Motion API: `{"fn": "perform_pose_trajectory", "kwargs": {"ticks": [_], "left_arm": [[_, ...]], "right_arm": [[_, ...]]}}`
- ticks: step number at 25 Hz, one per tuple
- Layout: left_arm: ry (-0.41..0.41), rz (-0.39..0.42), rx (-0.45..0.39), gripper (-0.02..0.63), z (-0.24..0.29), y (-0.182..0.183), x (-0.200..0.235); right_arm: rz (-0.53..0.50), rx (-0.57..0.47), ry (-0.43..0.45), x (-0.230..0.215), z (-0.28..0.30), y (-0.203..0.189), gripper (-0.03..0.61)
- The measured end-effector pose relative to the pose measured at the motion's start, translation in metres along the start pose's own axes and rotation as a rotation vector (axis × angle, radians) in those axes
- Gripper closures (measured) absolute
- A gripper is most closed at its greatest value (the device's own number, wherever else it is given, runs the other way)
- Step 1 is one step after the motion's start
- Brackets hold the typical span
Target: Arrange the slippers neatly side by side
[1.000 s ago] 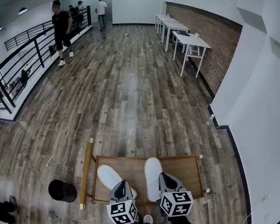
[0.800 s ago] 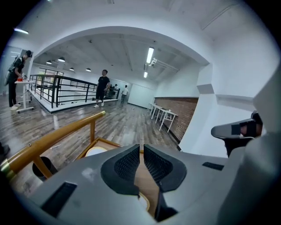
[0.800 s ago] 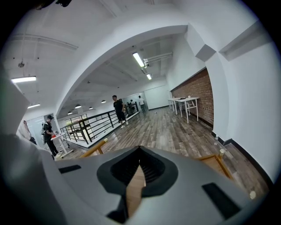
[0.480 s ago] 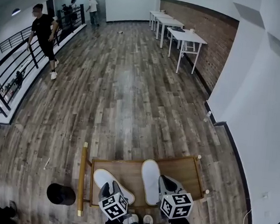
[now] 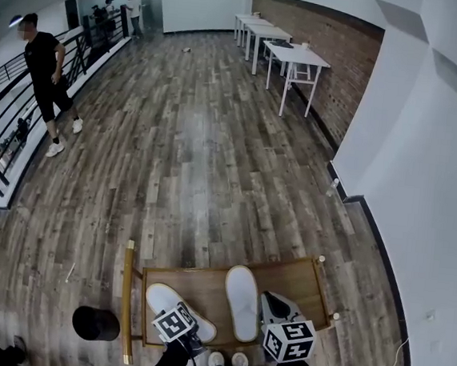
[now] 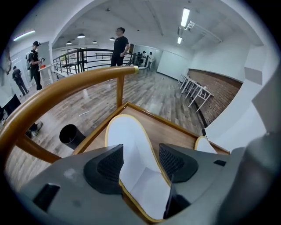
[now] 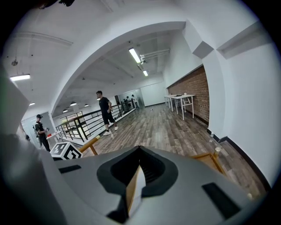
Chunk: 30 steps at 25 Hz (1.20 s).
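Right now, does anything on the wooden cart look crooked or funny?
Yes. The left slipper lies slanted on the wooden cart, with its far end swung out to the left. The right slipper points nearly straight ahead. Their far ends splay apart, so the pair is not lined up side by side.

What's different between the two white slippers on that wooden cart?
The left slipper lies slanted; the right slipper lies straight. The left slipper sits loose between the jaws of the left tool, which have just been opening; the right slipper's edge is pinched in the shut right tool. Both are white with tan trim, on the cart.
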<state>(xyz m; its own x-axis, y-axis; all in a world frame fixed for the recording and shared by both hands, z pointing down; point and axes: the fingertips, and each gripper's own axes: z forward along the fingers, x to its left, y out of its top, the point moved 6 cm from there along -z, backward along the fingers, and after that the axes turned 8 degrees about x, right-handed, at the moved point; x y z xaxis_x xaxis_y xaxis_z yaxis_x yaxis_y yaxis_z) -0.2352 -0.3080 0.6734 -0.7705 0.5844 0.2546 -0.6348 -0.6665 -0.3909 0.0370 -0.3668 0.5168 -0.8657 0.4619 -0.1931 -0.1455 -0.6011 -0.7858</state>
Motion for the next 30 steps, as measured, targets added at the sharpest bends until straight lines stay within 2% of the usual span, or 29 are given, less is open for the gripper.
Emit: {"fn": "perform_pose_trajectory", "kwargs": {"ticks": [8, 13, 14, 16, 18, 23, 30], "left_arm": [[0.033, 0.041, 0.121, 0.383, 0.018, -0.007, 0.003], [0.014, 0.054, 0.221, 0.389, 0.024, -0.017, 0.007], [0.017, 0.055, 0.232, 0.42, 0.025, -0.018, 0.008], [0.026, 0.061, 0.246, 0.532, 0.027, -0.017, 0.011], [0.021, 0.062, 0.258, 0.58, 0.027, -0.016, 0.013], [-0.058, 0.063, 0.282, 0.602, 0.026, -0.012, 0.006], [-0.139, 0.22, 0.259, 0.603, 0.018, -0.006, -0.018]], "right_arm": [[0.007, 0.011, -0.024, -0.007, 0.003, 0.0, 0.58], [0.01, 0.017, -0.028, -0.007, 0.003, -0.001, 0.58], [0.009, 0.019, -0.028, -0.007, 0.004, -0.001, 0.58], [0.009, 0.021, -0.029, -0.006, 0.004, -0.001, 0.58], [0.008, 0.021, -0.03, -0.006, 0.004, -0.001, 0.58], [0.011, 0.017, -0.038, -0.01, 0.002, -0.001, 0.58], [0.015, 0.016, -0.031, -0.005, 0.006, -0.001, 0.58]]}}
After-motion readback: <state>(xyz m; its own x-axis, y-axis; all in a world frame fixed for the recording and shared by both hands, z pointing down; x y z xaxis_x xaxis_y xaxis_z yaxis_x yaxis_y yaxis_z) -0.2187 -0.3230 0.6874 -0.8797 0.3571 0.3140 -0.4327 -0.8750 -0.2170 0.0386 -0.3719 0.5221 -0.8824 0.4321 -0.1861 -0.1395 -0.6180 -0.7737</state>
